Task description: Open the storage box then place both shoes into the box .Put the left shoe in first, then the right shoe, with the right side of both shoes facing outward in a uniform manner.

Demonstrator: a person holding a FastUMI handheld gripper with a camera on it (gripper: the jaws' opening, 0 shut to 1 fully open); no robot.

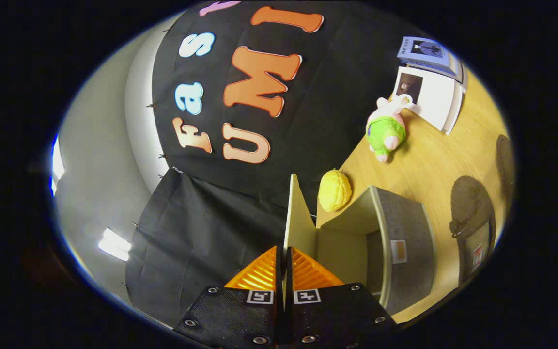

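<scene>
Pinching the thin lid (296, 213) of the storage box (395, 242) between them, the fingers (284, 271) are pressed close with the pale flap caught edge-on in the middle. The view is tipped over on its side, so the wooden desk (434, 160) looks like it runs up and down. The box is grey cloth on the outside and pale inside, it sits on the desk just ahead of the fingers, and its mouth is open. No shoes lie inside the part of the box that can be seen, so the shoe steps are likely still to do. The lid is thin and smooth, so it could slip out of the fingers and flop back over the mouth. The box looks light, so a hard pull on the lid could drag or tip it. A yellow bumpy toy (334, 190) sits right next to the box's back corner, and the box or the lid could bump it and make it roll. A plush toy in a green top (385, 132) lies farther off, near a white book (429, 99) with a blue book (429, 53) beside it. Those are well away from the box and seem safe. A dark thing (472, 228) lies beside the box, with a small tag on it. It may be a shoe, but that is hard to tell. The box has a small tag (398, 251) on its grey side, too small to read. The book covers have pictures and some print, too tiny to read.
</scene>
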